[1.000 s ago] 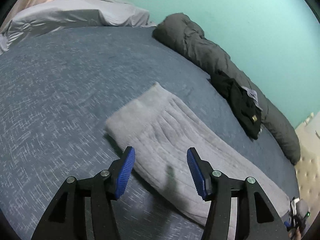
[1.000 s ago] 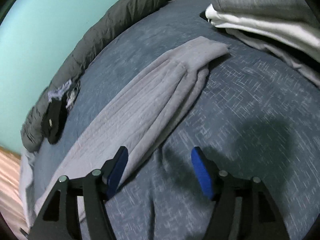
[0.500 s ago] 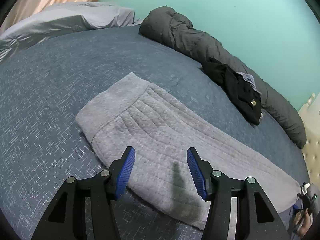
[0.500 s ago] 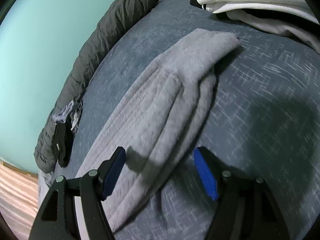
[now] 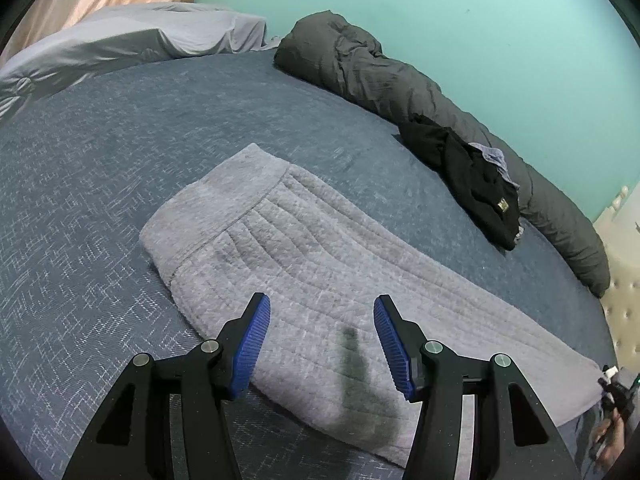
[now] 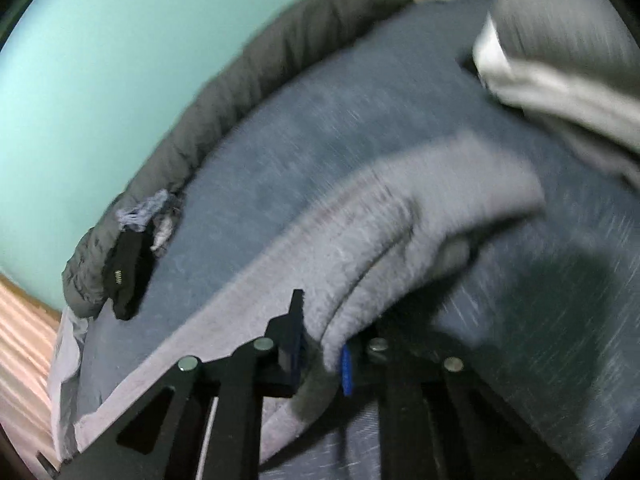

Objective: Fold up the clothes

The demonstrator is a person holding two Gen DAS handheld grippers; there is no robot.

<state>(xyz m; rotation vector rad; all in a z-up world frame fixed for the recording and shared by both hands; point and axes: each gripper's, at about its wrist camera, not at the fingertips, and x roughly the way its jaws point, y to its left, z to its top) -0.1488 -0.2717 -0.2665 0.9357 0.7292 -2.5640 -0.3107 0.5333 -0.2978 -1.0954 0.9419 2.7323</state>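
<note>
1. Two grippers show, one per wrist view. The left gripper (image 5: 322, 334) sits at the lower centre of its frame with its blue pads (image 5: 251, 346) spread wide and nothing between them.
2. Beneath and beyond it, a grey quilted garment (image 5: 320, 264) lies flat on the blue bedspread (image 5: 100, 152), running from centre-left to the lower right edge of the left wrist view; its plain band end points toward the upper left.
3. A dark shadow falls on the garment between the open fingers.
4. At the lower centre of the right wrist view, the right gripper (image 6: 322, 354) has its jaws drawn narrow and pinches a fold of the same grey garment (image 6: 360, 240), which bunches up and rises out of the grip toward the centre right. This frame is motion-blurred, so finer detail of the grip cannot be told.
5. A rolled dark grey duvet (image 5: 380, 76) lies along the teal wall (image 5: 480, 20), from the upper centre to the right edge of the left wrist view.
6. A black garment (image 5: 472, 176) is draped against that duvet at centre right, well apart from the grey one.
7. A pale grey pillow (image 5: 132, 40) occupies the upper left of the left wrist view.
8. Stacked grey and white clothes (image 6: 560, 80) sit at the upper right of the right wrist view, near the garment's free end.
</note>
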